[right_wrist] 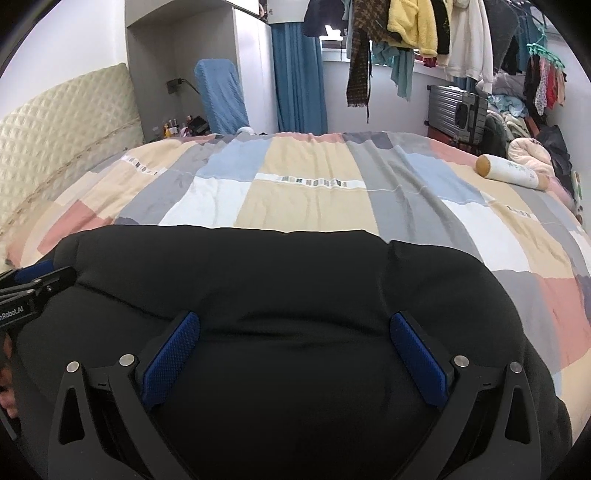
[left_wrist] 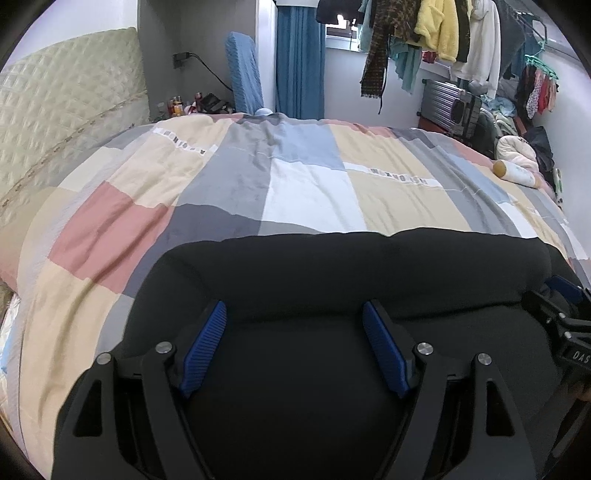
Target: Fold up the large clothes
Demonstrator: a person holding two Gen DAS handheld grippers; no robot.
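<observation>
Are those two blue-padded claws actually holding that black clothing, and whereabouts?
Nothing is held. Both the left gripper and the right gripper stand open above the black garment lying on the bed, their pads not pinching any fabric.

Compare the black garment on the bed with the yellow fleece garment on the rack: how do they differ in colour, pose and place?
The black garment lies spread flat on the patchwork bed cover, between the open jaws of both grippers; the yellow fleece garment hangs from the rack by the window. The black one looks smooth and padded, the yellow one fluffy. The black one is near the cameras, the yellow one far across the room. Both are clothes.
</observation>
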